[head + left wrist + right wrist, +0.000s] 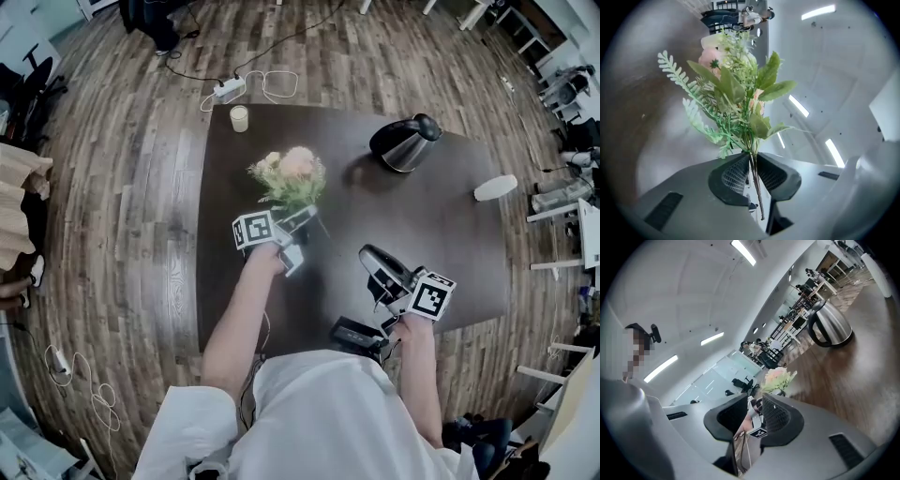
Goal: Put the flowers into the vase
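Head view: our left gripper (302, 223) clamps the stems of the pink-and-cream flower bunch with green leaves (291, 173) above the middle of the dark brown wooden desk (450, 253). Our right gripper (371, 259) is slightly open and empty. Insertion remains, and we cannot identify a vase.

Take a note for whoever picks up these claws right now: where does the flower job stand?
Left claw: shut on the flowers by the stems, held over the table.
Right claw: empty, jaws slightly apart.
Vase: not clearly seen; the white thing at the table's right edge might be it.
Done: flowers picked up.
Left: get them into the vase.
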The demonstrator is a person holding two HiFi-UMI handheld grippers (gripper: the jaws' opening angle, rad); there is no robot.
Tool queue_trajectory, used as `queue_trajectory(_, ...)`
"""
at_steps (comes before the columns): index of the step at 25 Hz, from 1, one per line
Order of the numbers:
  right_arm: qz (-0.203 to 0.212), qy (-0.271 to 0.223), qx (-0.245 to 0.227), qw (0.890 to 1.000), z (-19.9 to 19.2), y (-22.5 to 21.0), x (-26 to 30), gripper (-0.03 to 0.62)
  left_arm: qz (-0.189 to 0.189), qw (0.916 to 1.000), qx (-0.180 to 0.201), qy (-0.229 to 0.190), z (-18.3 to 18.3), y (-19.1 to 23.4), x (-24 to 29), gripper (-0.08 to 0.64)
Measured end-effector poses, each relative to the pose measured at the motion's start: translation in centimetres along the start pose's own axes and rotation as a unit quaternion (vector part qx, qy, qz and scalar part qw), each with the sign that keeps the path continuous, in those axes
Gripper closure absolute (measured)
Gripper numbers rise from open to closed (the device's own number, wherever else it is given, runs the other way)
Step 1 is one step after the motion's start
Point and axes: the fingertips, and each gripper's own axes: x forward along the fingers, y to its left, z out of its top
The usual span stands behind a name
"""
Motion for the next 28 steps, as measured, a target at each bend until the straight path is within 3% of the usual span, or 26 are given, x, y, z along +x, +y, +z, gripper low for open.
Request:
queue_trajectory(5, -0.023, -0.048, 0.007, 0.999, 0.3, -0.4, -3.0, 0.515, -0.053, 0.9978, 0.022, 0.032, -2.4, -4.1, 1.3, 0.505)
queue_trajectory(9, -0.016, -0.073, -0.002, 0.997, 1.2, 0.4, -4.4, 0.515, -0.088, 0.995, 0.013, 0.045, -4.1, -7.3, 1.8, 0.505)
queue_trajectory(17, -0.044, -0.13, 0.016, 0.99, 2.6, -1.0, -12.2, 0.515, -0.118, 0.9873, 0.039, 0.1, -10.9, -12.7, 5.7, 0.505)
queue_trajectory(25, -0.053, -0.182, -0.002, 0.982, 3.6, -1.2, -15.1, 0.515, -0.132, 0.9789, 0.073, 0.137, -13.2, -14.0, 6.7, 0.505)
queue_trajectory(28, -0.061, -0.205, -0.006, 0.977, 3.9, -2.0, -18.8, 0.515, -0.149, 0.9741, 0.091, 0.144, -15.4, -15.7, 8.4, 0.505)
